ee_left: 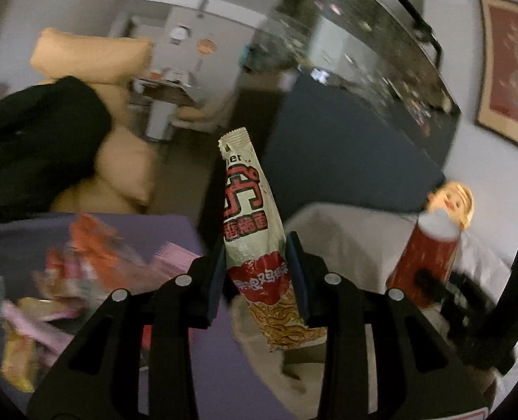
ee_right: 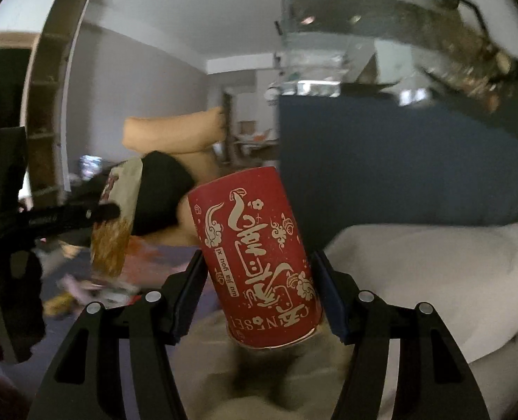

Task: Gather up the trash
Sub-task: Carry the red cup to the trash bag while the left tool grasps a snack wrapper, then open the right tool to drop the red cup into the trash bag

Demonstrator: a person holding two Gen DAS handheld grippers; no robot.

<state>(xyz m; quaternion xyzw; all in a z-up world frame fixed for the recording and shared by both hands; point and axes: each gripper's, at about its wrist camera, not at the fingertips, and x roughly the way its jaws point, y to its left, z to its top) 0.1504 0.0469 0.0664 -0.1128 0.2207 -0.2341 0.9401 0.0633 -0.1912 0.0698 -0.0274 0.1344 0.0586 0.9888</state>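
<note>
Left hand-held gripper (ee_left: 257, 273) clamped narrowly on a white noodle-snack wrapper (ee_left: 250, 231), held upright above the purple tabletop (ee_left: 175, 231) strewn with blurred wrappers (ee_left: 84, 262); right hand-held gripper (ee_right: 259, 287) spread wide, gripping a tilted red paper cup (ee_right: 259, 255), contents hidden

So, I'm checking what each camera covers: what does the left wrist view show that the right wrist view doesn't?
Only the left wrist view shows the framed picture on the wall and the doll's head.

Only the right wrist view shows the tall shelf unit and the print on the red cup in the right gripper.

Both show the snack wrapper in the left gripper, the cup, the loose wrappers on the purple surface, and the dark blue partition.
</note>
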